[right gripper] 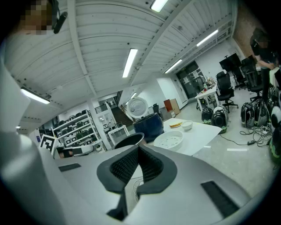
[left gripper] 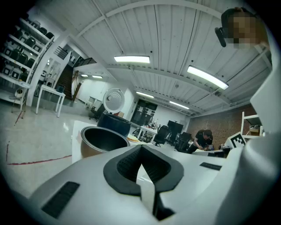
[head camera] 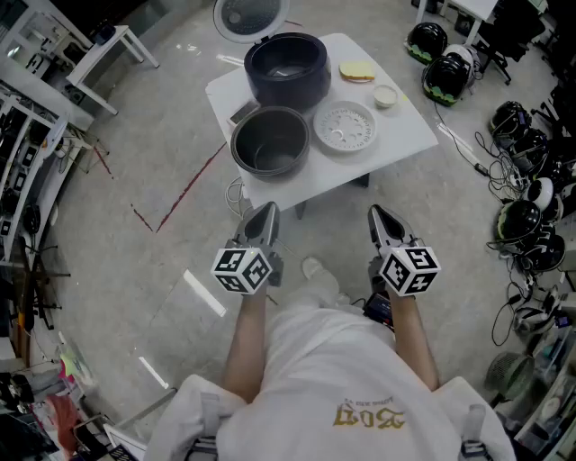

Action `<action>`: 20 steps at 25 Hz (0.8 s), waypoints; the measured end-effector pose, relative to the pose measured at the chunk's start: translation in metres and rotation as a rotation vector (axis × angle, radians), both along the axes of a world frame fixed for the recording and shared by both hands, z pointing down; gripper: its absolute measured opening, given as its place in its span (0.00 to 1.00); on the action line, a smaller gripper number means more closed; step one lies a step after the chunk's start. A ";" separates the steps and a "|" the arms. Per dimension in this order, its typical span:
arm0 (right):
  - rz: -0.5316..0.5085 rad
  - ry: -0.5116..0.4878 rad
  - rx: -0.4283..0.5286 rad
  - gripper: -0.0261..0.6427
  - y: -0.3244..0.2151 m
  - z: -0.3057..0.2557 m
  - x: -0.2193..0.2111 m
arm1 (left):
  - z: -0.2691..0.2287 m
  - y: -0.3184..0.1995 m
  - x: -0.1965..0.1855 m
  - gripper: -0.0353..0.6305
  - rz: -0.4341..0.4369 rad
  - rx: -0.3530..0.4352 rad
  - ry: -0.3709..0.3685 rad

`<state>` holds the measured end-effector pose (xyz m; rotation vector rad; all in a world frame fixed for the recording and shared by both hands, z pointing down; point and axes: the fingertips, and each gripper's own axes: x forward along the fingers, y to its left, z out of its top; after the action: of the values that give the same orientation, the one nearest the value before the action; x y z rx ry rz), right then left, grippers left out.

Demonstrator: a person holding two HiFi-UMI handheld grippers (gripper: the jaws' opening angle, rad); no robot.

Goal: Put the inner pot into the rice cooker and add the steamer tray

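Note:
On a white table point(head camera: 396, 135) stand the dark rice cooker point(head camera: 287, 68) with its round lid point(head camera: 249, 16) tipped open, the grey inner pot point(head camera: 270, 141) in front of it, and the white perforated steamer tray point(head camera: 344, 126) to the pot's right. My left gripper point(head camera: 265, 214) and right gripper point(head camera: 378, 214) hang side by side short of the table's near edge, both shut and empty. The left gripper view looks over the jaws at the inner pot point(left gripper: 103, 140) and cooker point(left gripper: 113, 123). Past the right gripper's jaws lie the steamer tray point(right gripper: 169, 140), pot point(right gripper: 129, 140) and cooker point(right gripper: 149, 124).
A yellow sponge point(head camera: 356, 71) and a small white cup point(head camera: 385, 96) lie at the table's far right. Helmets and cables point(head camera: 531, 198) crowd the floor on the right; shelving point(head camera: 27, 135) lines the left. Red tape marks point(head camera: 184, 194) cross the floor. A person point(left gripper: 204, 138) sits far off.

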<state>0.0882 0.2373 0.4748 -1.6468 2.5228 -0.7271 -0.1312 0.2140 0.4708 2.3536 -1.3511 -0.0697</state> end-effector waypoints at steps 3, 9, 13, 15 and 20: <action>-0.007 -0.008 -0.006 0.06 0.009 -0.001 -0.009 | -0.001 0.008 -0.008 0.08 -0.010 -0.010 -0.026; -0.045 -0.011 0.015 0.06 0.022 -0.009 -0.022 | -0.003 0.021 -0.019 0.08 -0.035 -0.017 -0.010; -0.104 -0.008 0.037 0.25 0.021 -0.021 -0.032 | -0.008 0.018 -0.034 0.43 -0.084 -0.090 0.248; -0.130 0.008 0.030 0.34 0.016 -0.022 -0.040 | -0.006 0.016 -0.046 0.43 -0.122 -0.102 0.232; -0.138 -0.007 0.000 0.34 -0.008 -0.015 -0.052 | 0.003 -0.002 -0.069 0.40 -0.178 -0.120 0.195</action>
<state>0.0358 0.2289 0.4598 -1.4791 2.6523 -0.7417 -0.2006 0.2122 0.4742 2.0655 -1.4231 -0.2563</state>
